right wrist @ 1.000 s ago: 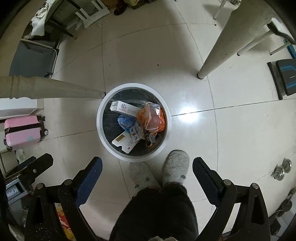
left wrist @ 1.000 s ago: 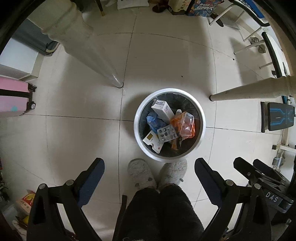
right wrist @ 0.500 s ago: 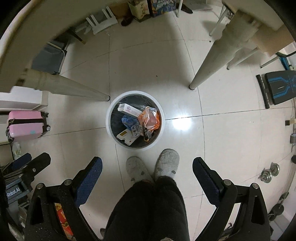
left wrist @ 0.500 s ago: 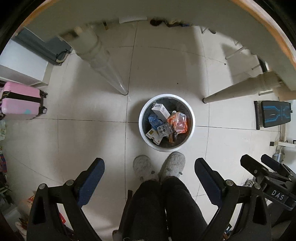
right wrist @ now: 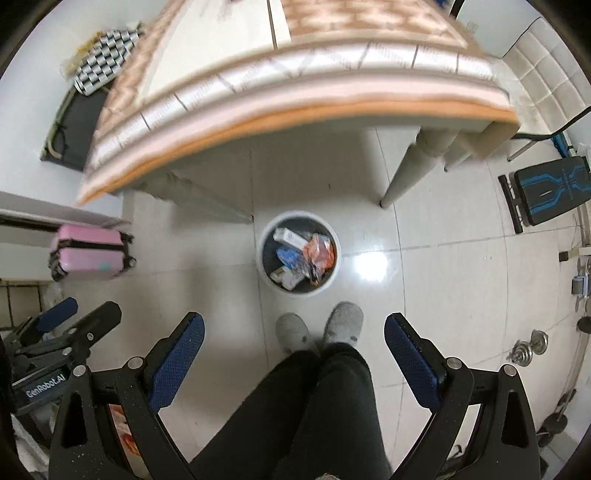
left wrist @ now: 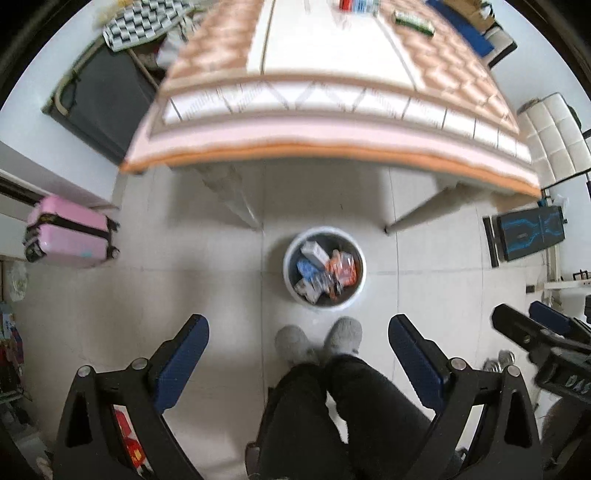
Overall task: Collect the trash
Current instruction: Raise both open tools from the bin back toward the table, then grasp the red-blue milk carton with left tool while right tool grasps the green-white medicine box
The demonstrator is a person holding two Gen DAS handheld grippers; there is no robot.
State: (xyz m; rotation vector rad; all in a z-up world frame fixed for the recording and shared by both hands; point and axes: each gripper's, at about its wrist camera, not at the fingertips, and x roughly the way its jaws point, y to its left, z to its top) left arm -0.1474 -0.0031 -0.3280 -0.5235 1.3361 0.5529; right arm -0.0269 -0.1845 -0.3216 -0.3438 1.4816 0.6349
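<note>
A round white trash bin [left wrist: 360, 258] stands on the tiled floor under the table edge; it also shows in the right wrist view [right wrist: 263, 258]. It holds a white box [left wrist: 314, 252], an orange bag [left wrist: 343, 267], blue wrappers and a blister pack. My left gripper [left wrist: 298, 354] is open and empty, high above the floor. My right gripper [right wrist: 294, 349] is open and empty at about the same height. The right gripper also shows at the left view's right edge [left wrist: 532, 332]. On the far tabletop lie small items [left wrist: 413, 19], blurred.
A table with an orange-and-white patterned cloth [left wrist: 332, 110] fills the top of both views, its legs [right wrist: 410, 173] beside the bin. The person's legs and grey slippers [left wrist: 317, 338] stand just before the bin. A pink suitcase [left wrist: 68, 230] is left, a black-and-blue bench [right wrist: 550, 190] right.
Both grippers have risen well away from the bin, which now looks much smaller. The tabletop has come into view. Both stay open and empty.
</note>
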